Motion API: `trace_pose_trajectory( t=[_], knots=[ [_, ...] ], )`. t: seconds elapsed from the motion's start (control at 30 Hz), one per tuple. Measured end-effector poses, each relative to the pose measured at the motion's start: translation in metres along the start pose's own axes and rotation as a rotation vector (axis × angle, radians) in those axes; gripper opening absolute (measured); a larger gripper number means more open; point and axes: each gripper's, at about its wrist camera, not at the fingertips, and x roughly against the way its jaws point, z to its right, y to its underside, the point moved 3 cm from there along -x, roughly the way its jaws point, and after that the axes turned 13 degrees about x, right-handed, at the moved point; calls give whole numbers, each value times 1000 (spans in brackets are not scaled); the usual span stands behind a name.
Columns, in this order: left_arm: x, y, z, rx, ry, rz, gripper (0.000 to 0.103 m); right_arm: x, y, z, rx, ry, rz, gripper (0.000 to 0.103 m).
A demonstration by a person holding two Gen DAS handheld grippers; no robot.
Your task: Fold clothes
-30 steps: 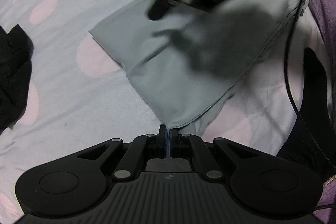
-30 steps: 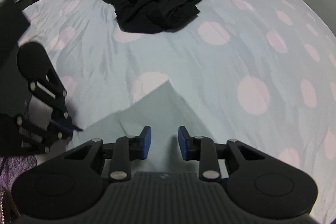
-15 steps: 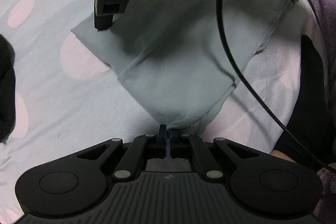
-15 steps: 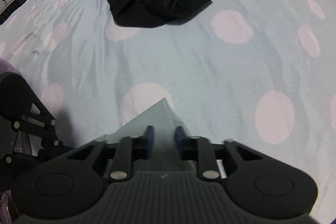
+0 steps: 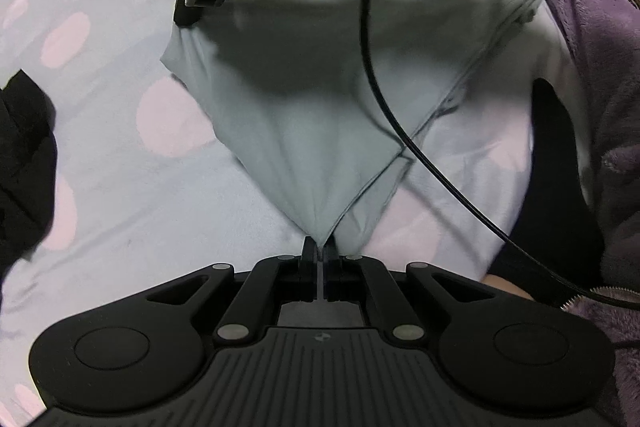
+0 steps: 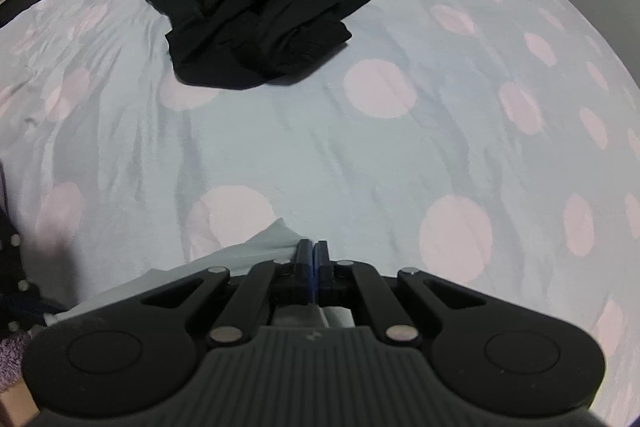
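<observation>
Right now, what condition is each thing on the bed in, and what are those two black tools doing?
Grey garment: partly folded, pinched at two corners.
Left gripper: shut on the garment's near corner.
Right gripper: shut on another corner of it.
Black clothes: crumpled in a heap, unfolded, untouched.
Dotted bedsheet: spread out, lightly wrinkled.

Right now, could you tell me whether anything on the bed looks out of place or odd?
One thing: a black cable hangs across the grey garment that both claws pinch by its corners, where it could snag a fold. The black garment lies crumpled on the dotted bedsheet, not yet folded.
</observation>
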Motion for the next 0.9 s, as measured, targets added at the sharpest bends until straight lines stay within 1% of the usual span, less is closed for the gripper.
trace_pose_trajectory(
  t=[0.03,0.1,0.17,0.2,0.37,0.4,0.43,0.47,0.53,0.63,0.7,0.83,0.9],
  knots=[
    [-2,-1,-2,8,1,-2,0,0,0,1,-6,6,0,0],
    [-5,-9,-5,52,6,3,0,-3,2,-5,0,-16,-5,1],
    [-8,-2,-5,97,4,17,1,-3,4,-10,-7,-37,0,2],
    [-9,-2,-7,119,13,21,1,-2,5,-12,-16,-47,7,7],
    [0,9,-12,191,43,37,2,30,28,-2,-107,-16,39,18],
    [3,11,-13,202,50,45,2,38,38,0,-128,-5,38,21],
    [6,14,-12,212,55,57,5,46,48,3,-150,7,37,23],
    [11,16,-12,219,59,74,12,53,58,5,-172,19,35,25],
    [21,17,-10,236,57,117,16,69,83,9,-225,45,28,26],
    [34,17,-7,267,44,189,17,92,127,16,-337,83,23,35],
    [35,13,0,304,29,233,19,107,157,20,-425,103,25,40],
    [41,4,7,353,-9,304,19,141,227,28,-610,169,44,47],
    [41,1,11,374,-20,338,19,150,257,30,-689,191,52,57]
  ],
)
